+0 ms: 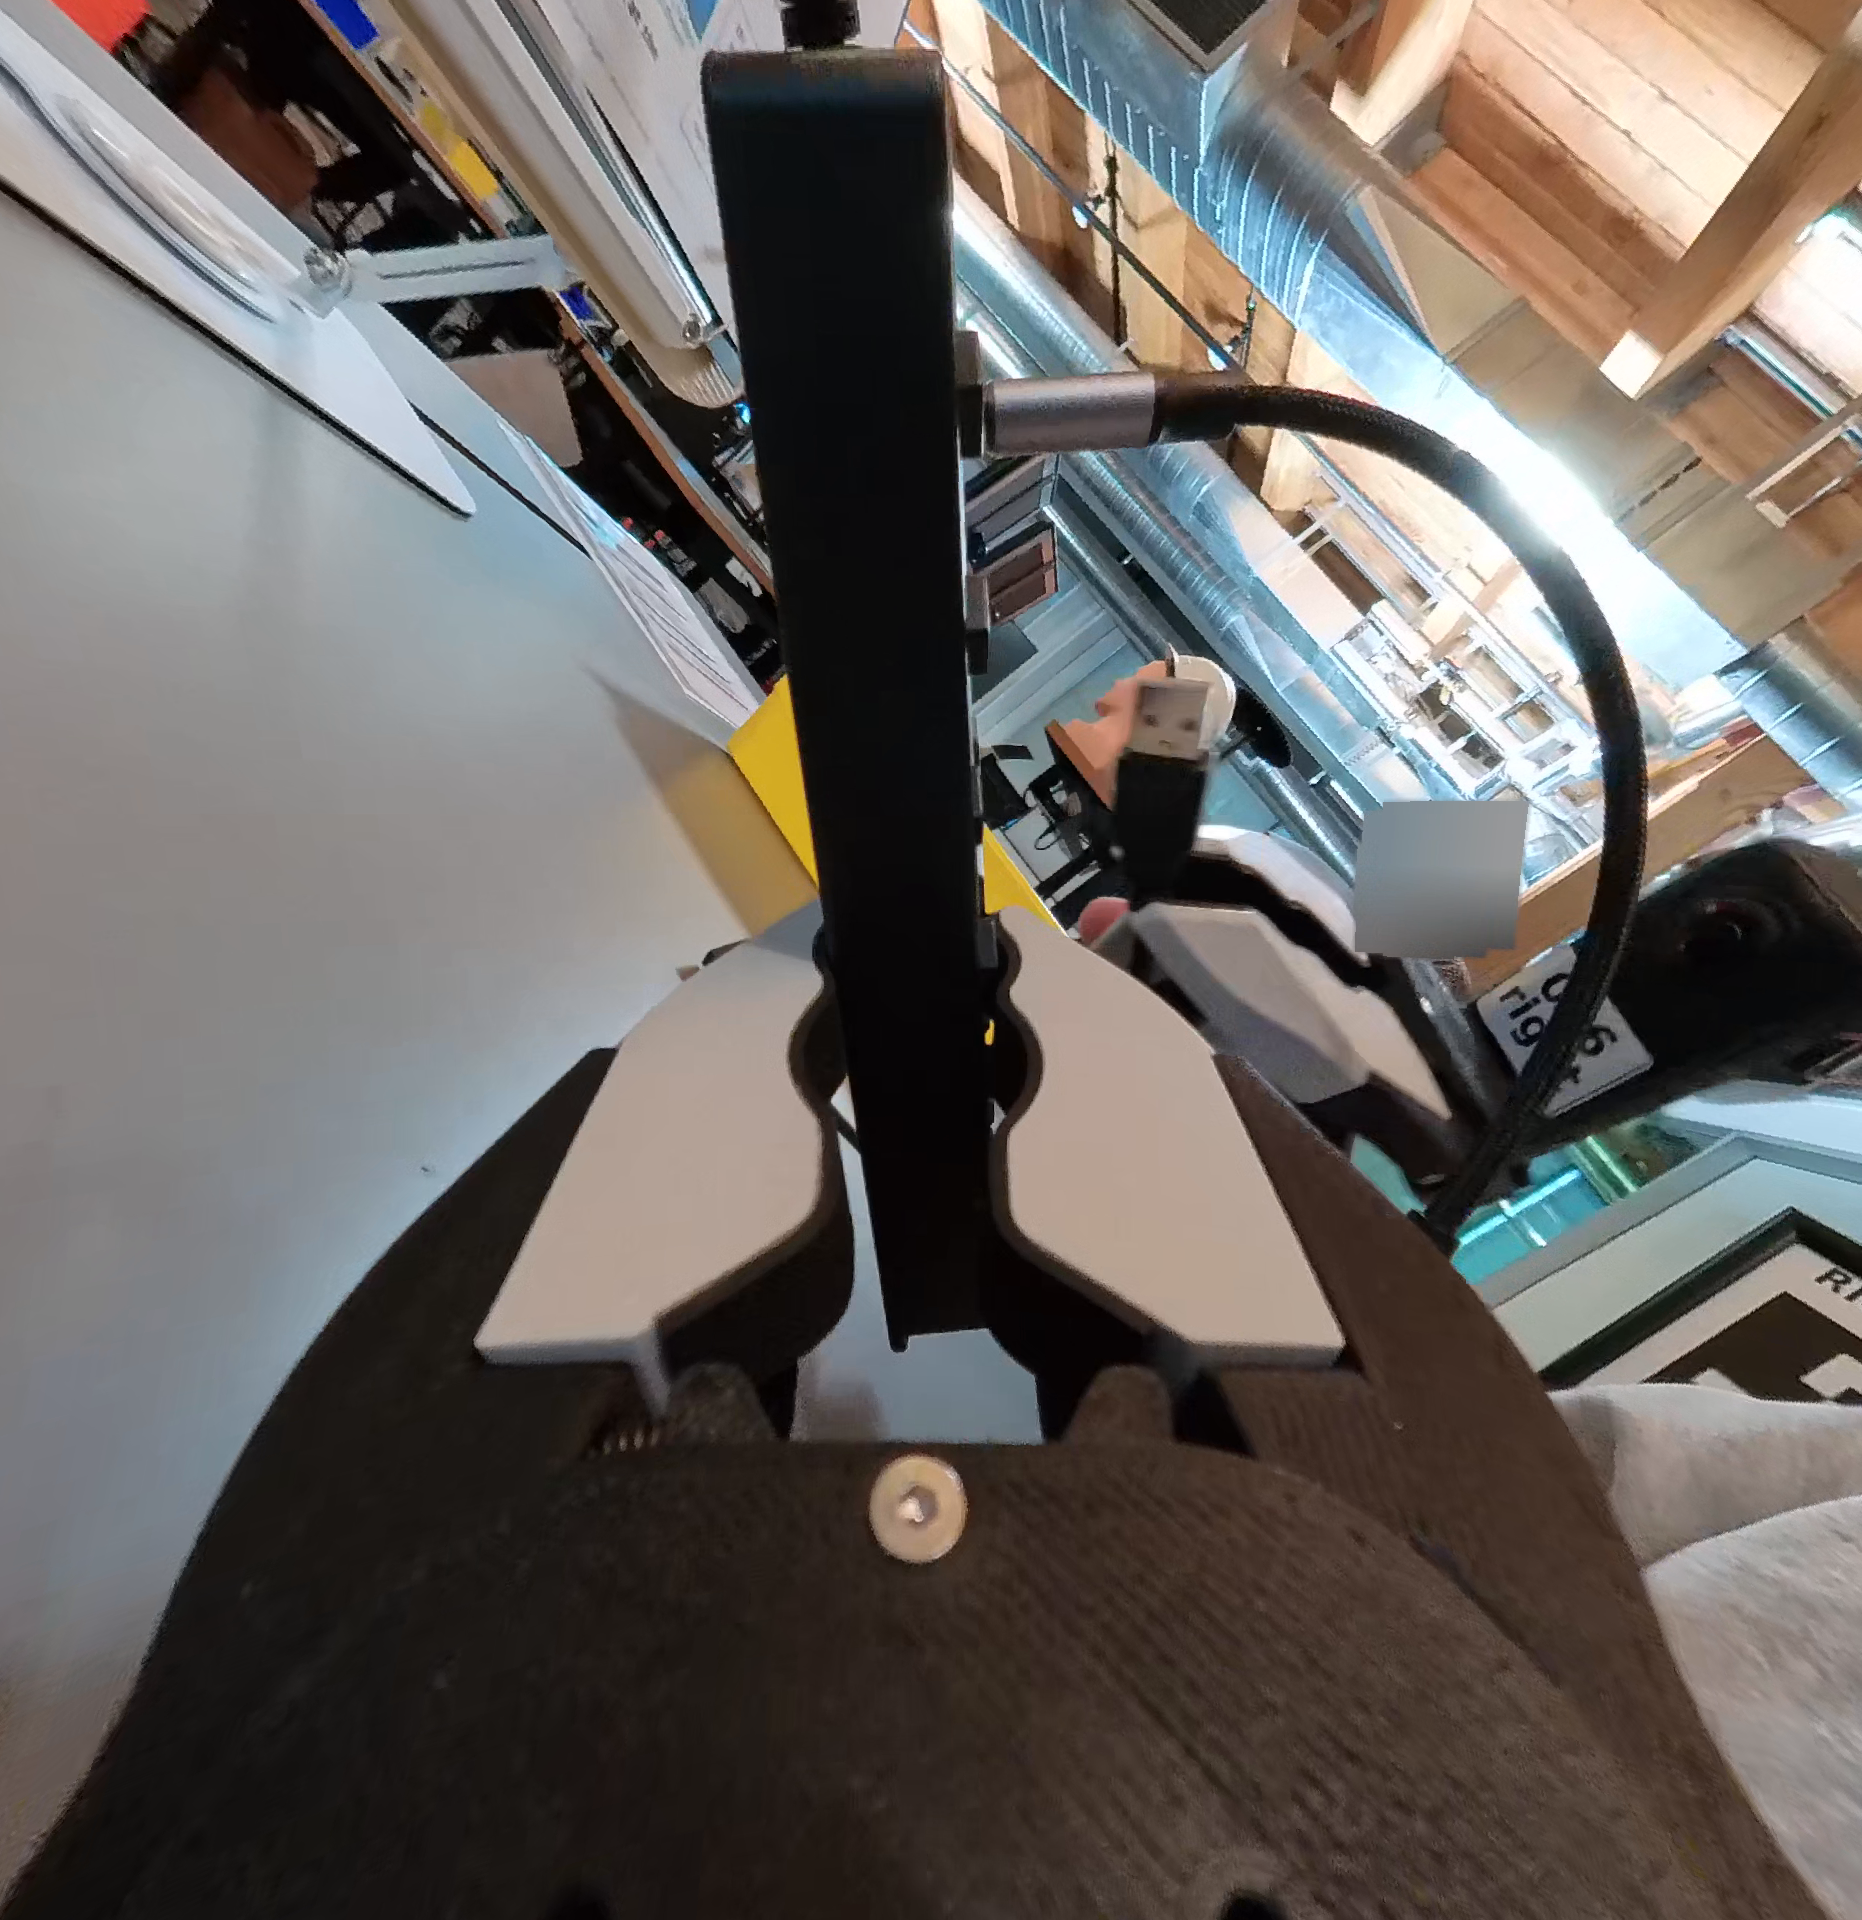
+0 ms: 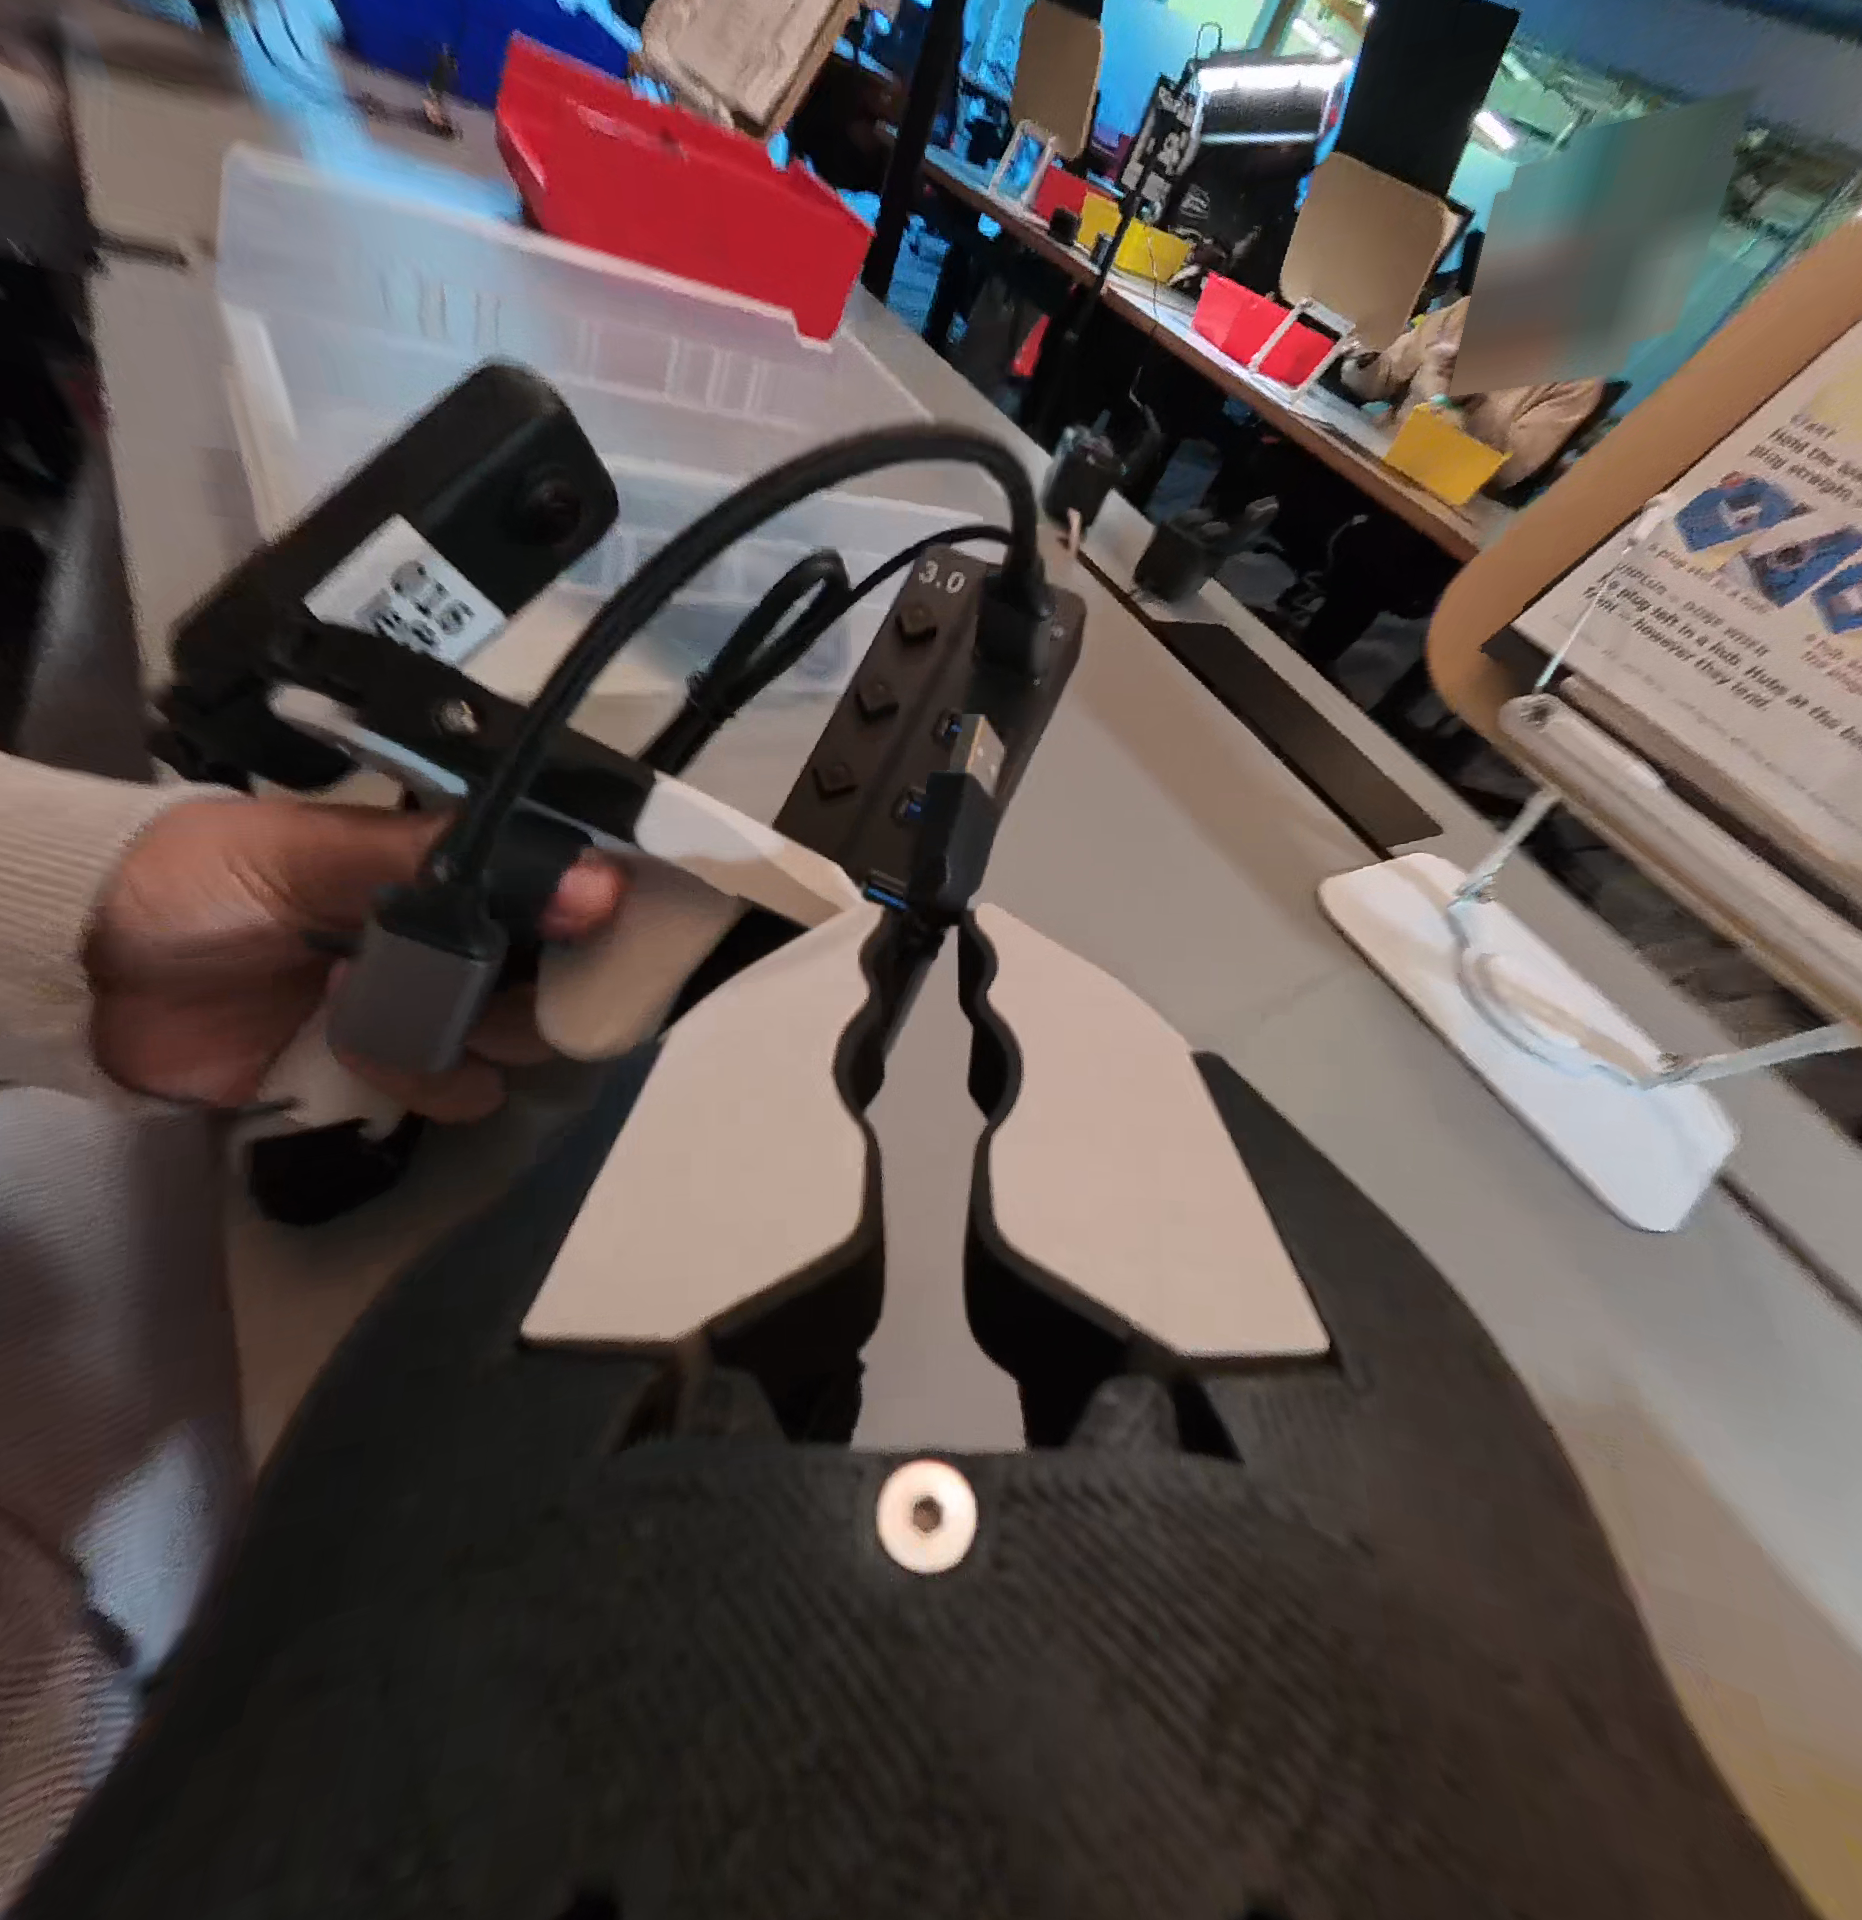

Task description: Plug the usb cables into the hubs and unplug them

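Observation:
My left gripper [image 1: 906,956] is shut on a long black USB hub [image 1: 844,520] and holds it upright off the table. A grey metal plug [image 1: 1062,416] on a black braided cable [image 1: 1592,665] sits in a port on the hub's side. My right gripper [image 2: 922,920] is shut on a black USB plug [image 2: 953,842], its metal tip close to the hub's ports [image 2: 937,707]. In the left wrist view that plug [image 1: 1166,769] hangs free to the right of the hub. A hand [image 2: 231,935] holds the left gripper, and a grey connector [image 2: 418,987] dangles by it.
The grey table [image 2: 1166,883] carries a clear plastic bin [image 2: 553,343] and a red bin [image 2: 678,197] at the back left. An instruction sheet [image 2: 1737,582] on a white stand base [image 2: 1529,1039] is at the right. A yellow bin [image 1: 771,769] shows behind the hub. One gripper's finger ends stand about 4 centimetres off the other's.

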`<state>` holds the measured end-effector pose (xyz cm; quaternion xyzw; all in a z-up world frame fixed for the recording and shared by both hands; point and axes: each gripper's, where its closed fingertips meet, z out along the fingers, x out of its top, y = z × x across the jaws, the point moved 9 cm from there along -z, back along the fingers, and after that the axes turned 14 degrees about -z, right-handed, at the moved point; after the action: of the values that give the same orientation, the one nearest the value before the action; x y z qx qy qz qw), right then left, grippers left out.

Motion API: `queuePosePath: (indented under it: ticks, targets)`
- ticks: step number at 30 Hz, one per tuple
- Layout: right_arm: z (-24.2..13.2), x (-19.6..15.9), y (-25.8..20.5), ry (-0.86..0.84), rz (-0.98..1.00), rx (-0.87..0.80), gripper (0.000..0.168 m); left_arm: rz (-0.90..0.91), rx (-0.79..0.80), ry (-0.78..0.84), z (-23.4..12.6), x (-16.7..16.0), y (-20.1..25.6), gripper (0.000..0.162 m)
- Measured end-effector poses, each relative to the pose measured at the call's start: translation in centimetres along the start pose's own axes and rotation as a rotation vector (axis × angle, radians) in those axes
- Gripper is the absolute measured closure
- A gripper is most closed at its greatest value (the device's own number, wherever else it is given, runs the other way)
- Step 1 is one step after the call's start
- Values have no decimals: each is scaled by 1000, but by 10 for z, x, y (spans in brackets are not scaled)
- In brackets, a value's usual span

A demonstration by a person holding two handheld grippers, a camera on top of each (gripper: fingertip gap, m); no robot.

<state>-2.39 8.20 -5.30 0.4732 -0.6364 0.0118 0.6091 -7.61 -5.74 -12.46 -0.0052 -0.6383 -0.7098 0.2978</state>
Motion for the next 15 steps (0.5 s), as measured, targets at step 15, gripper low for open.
queuePosePath:
  ticks: [15]
  targets:
    - [0, -35, 17, 307, 1339, 636, 160, 674, 207, 104, -3, 4, 26, 139]
